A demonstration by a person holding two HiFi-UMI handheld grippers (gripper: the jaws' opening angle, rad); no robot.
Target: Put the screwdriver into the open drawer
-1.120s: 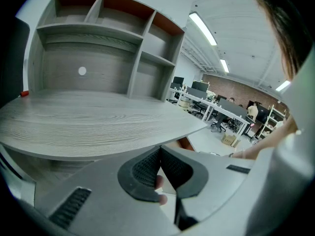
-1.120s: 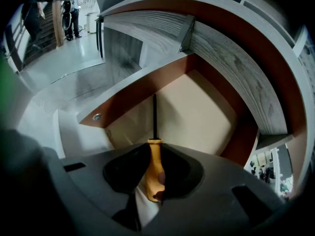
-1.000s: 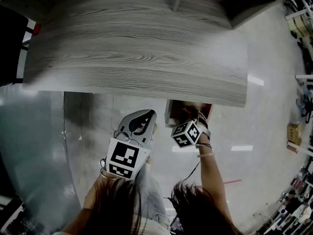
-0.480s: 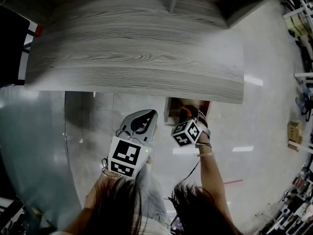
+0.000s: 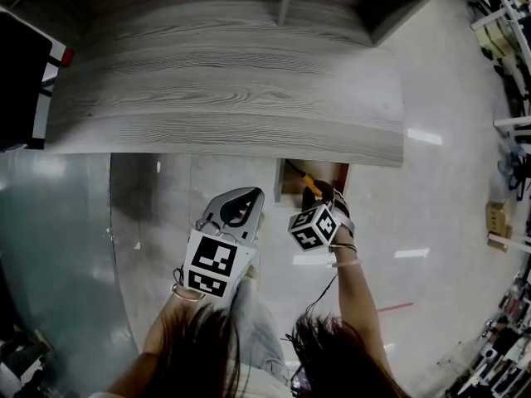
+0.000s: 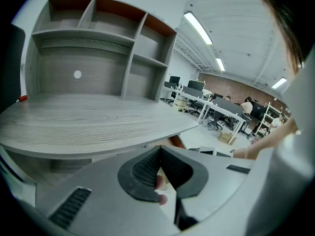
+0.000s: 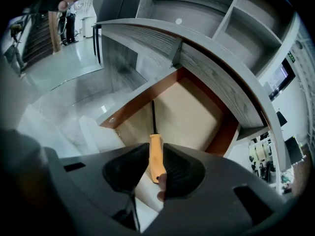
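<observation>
"Grippers, starting left?"
"Left gripper (image 6: pixel 158 150) sits left of the drawer (image 7: pixel 194 114), outside it, jaws pressed together on nothing."
"And right?"
"Right gripper (image 7: pixel 154 149) pinches the screwdriver (image 7: pixel 155 157) by its orange handle at the drawer's front edge, dark shaft pointing in over the drawer's floor."

Grey wood-grain desk (image 5: pixel 224 98), shelf cubbies (image 6: pixel 86 33), glossy floor (image 5: pixel 440 206)
</observation>
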